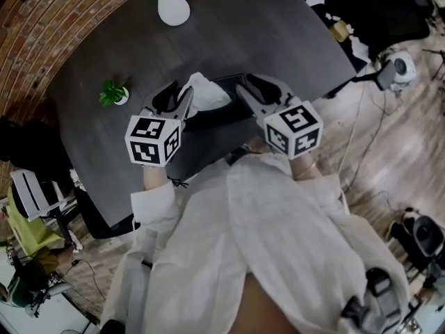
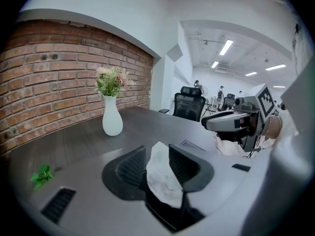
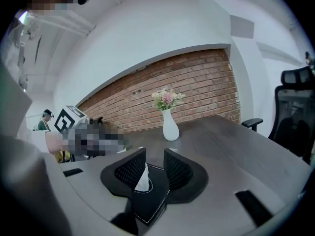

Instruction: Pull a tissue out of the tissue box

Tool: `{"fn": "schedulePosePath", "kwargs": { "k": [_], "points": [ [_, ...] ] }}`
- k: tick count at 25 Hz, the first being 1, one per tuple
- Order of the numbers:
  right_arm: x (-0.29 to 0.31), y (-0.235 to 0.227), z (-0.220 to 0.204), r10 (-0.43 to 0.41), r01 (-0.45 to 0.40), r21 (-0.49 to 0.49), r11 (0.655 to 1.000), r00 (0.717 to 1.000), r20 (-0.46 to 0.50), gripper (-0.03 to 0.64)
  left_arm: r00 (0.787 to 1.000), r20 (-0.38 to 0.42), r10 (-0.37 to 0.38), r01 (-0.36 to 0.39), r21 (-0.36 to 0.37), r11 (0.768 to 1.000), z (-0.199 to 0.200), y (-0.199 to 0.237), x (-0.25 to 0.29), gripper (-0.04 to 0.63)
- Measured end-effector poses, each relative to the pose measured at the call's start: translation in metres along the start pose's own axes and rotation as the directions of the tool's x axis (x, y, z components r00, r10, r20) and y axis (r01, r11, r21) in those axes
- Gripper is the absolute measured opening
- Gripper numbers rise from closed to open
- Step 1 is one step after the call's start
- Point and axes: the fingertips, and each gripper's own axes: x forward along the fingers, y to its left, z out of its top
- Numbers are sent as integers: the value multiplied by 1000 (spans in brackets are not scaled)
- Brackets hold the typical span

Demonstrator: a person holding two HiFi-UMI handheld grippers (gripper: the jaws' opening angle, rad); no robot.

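Note:
A black tissue box (image 1: 229,110) lies on the dark table (image 1: 278,40) in front of me. A white tissue (image 1: 205,92) sticks up out of its top. My left gripper (image 1: 177,92) is at the box's left end. In the left gripper view its jaws (image 2: 156,154) stand wide apart with the tissue (image 2: 162,176) loose between them, above the box (image 2: 167,215). My right gripper (image 1: 254,83) hovers over the box's right end. In the right gripper view its jaws (image 3: 155,156) are apart, over a corner of the box (image 3: 147,203), with the tissue (image 3: 142,181) showing beyond.
A white vase with flowers (image 1: 172,7) stands at the table's far side, and a small green plant (image 1: 112,94) sits left of the box. A brick wall (image 2: 49,82) runs along the table. Office chairs (image 2: 189,104) stand beyond the far edge.

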Motion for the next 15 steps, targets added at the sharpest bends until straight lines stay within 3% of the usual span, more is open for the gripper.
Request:
{"fn": "schedulePosePath", "kwargs": {
  "k": [15],
  "points": [
    [5, 6, -47, -84, 90, 44, 995, 989, -119, 110, 991, -97, -91, 94, 27, 995, -29, 4, 11, 138]
  ]
}}
